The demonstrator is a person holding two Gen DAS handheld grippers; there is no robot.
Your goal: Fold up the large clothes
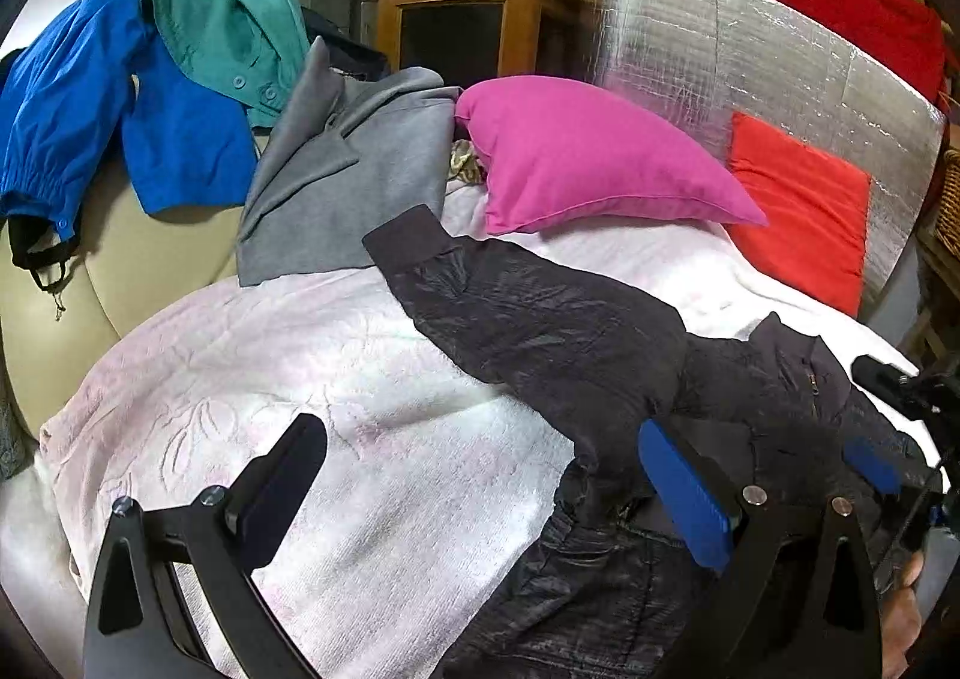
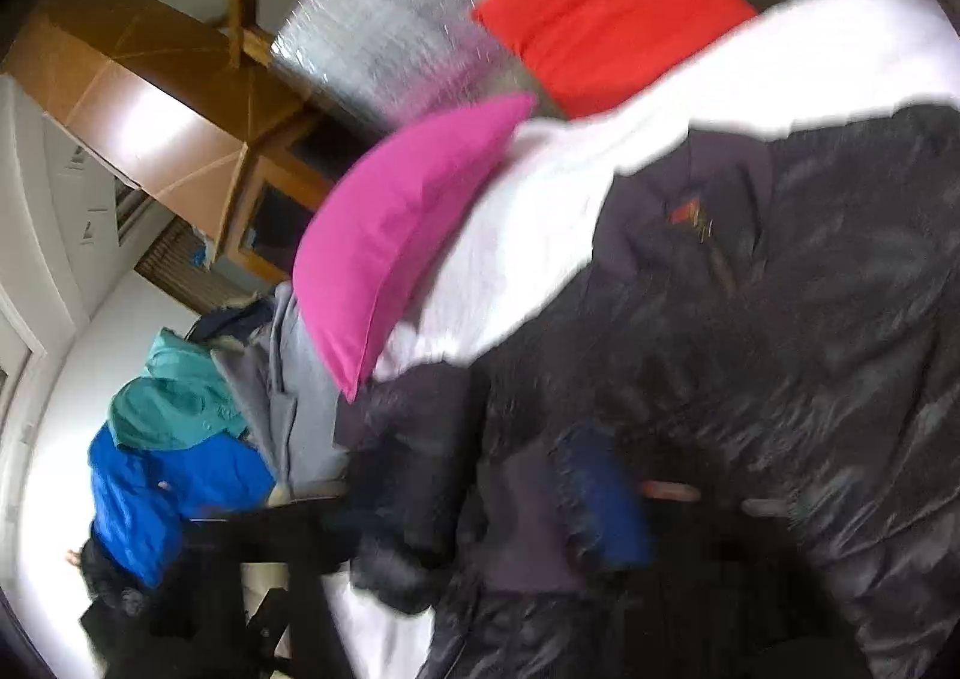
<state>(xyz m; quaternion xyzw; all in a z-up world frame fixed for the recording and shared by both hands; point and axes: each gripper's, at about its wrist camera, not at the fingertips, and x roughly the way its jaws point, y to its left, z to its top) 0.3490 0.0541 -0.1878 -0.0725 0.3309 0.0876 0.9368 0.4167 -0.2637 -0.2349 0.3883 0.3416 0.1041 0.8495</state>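
While crinkled and glossy, black jacket (image 1: pixel 558 331) lies on nubby white blanket (image 1: pixel 384 439), sleeve reaching toward smooth magenta pillow (image 1: pixel 588 162). Left gripper (image 1: pixel 480 475): 2 fingers wide, empty. Right gripper (image 2: pixel 480 499): blurred, spread, jacket fabric between, grip unclear.

Left hand-held gripper (image 1: pixel 486 493): black frame, silver screws, one black pad, one blue.

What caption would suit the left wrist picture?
Open left gripper above a black jacket spread on a white blanket.
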